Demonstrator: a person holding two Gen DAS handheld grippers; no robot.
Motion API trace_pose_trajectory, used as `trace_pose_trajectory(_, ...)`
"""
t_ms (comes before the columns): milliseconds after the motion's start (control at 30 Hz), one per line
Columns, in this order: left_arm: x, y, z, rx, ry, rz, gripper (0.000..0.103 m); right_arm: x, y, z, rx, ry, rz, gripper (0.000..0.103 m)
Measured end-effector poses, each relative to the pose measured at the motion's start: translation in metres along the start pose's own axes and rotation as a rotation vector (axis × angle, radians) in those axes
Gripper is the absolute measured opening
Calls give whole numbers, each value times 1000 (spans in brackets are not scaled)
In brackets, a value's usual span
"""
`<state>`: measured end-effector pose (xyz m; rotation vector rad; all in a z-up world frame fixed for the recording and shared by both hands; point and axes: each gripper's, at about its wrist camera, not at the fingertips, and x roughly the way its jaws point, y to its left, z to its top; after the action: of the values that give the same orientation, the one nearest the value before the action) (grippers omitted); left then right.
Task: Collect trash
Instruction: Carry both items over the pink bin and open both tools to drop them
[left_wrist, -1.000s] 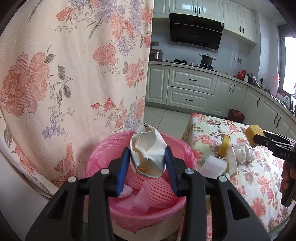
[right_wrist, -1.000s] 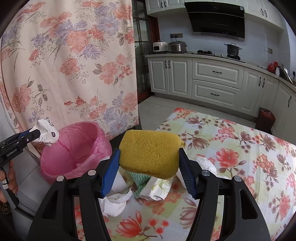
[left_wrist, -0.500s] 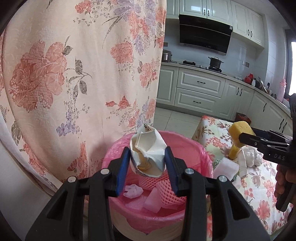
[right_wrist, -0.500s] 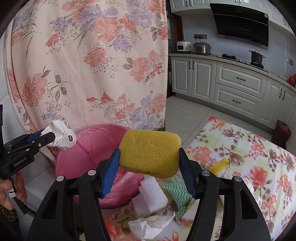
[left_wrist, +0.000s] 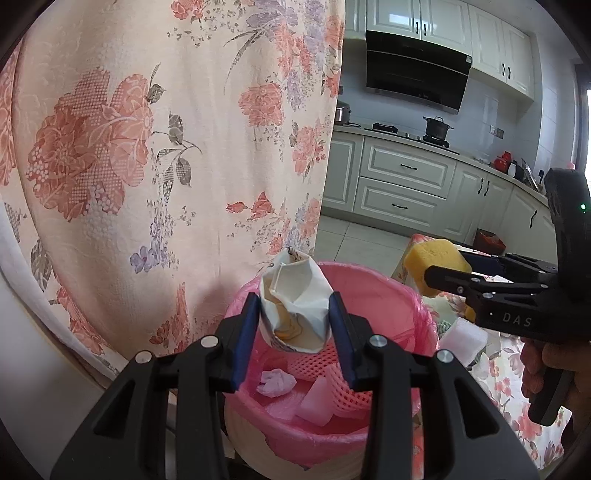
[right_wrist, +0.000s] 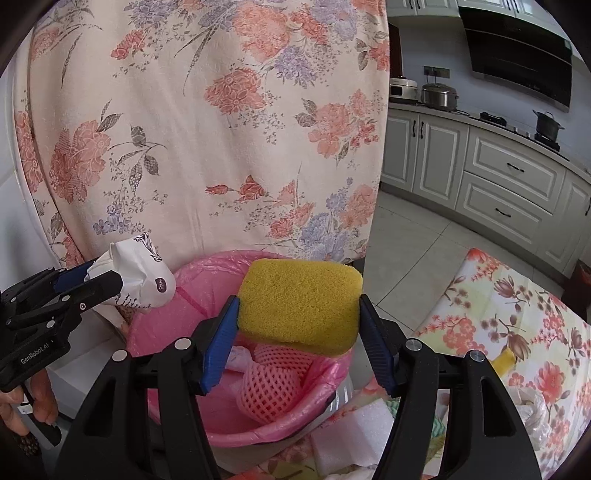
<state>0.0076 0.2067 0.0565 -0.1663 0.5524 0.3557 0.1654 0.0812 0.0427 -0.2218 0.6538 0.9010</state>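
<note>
My left gripper (left_wrist: 293, 325) is shut on a crushed white paper cup (left_wrist: 295, 302) and holds it over the near rim of the pink-lined trash bin (left_wrist: 399, 295). The cup also shows in the right wrist view (right_wrist: 140, 277). My right gripper (right_wrist: 299, 332) is shut on a yellow sponge (right_wrist: 299, 299) and holds it above the bin (right_wrist: 162, 332), at its table side. The sponge shows in the left wrist view (left_wrist: 432, 262) at the bin's right rim. Pink foam netting (right_wrist: 269, 387), a tissue (left_wrist: 275, 382) and foam pieces lie inside the bin.
A floral curtain (left_wrist: 147, 147) hangs close behind the bin. A table with a floral cloth (right_wrist: 517, 332) stands right of the bin, with white foam (right_wrist: 354, 432), tissues and a yellow scrap (right_wrist: 504, 360) on it. Kitchen cabinets (left_wrist: 406, 184) lie beyond.
My right gripper has carried the sponge from over the table to above the bin. My left gripper with the cup has stayed over the bin, shifting slightly left.
</note>
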Motion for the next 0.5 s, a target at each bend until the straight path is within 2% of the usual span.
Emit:
trace_pose_trajectory(167,1,2,1,-4,2,-2,38,14,12,4,-17,13,25,63)
trace_pose_trajectory(400,4,5,2,-11,11,-1,38,24,16,6,-36,22,27,73)
trace_pose_trajectory(500,6,6,2,-11,12,0,38,23,12,6,-25,21,16,73)
